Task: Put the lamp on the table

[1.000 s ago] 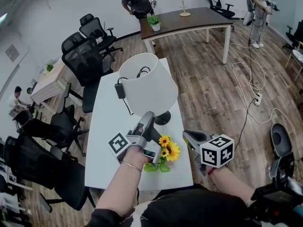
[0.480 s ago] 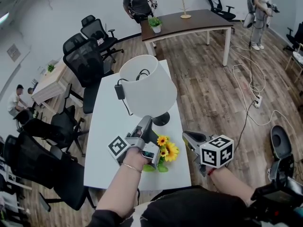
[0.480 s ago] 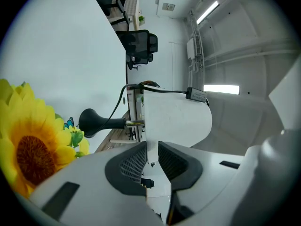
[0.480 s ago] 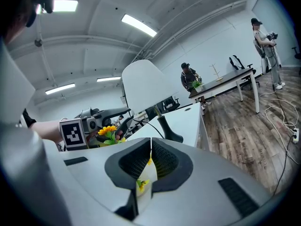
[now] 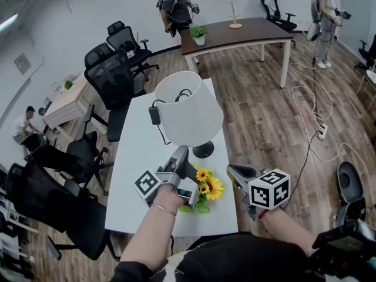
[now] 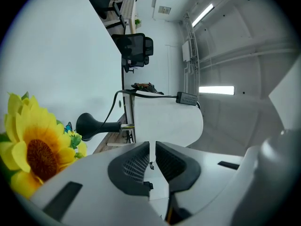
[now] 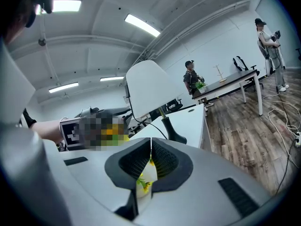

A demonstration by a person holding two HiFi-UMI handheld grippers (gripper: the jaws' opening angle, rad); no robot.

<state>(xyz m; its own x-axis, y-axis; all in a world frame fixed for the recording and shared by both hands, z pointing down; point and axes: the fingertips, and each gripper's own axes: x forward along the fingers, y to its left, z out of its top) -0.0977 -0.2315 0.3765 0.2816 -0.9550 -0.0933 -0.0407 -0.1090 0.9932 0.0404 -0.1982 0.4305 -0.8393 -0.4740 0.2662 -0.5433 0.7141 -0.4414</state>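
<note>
While your left gripper (image 5: 183, 150) lies level over the white table (image 5: 135, 181), its jaws have just been closing. They're now down to a narrow slit, pinching the lower rim of the lamp (image 5: 188, 113) shade. The lamp stands upright on that table, its black base just beyond the sunflowers (image 5: 210, 185). Your right gripper (image 5: 233, 171) hovers by the table's near right edge, jaws together, holding nothing.

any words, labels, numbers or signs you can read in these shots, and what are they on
No text can be read in any view.
wall plaque: too small to read.
left gripper and right gripper: black-and-white square marker patterns only, no letters or numbers.
lamp: no label showing.
</note>
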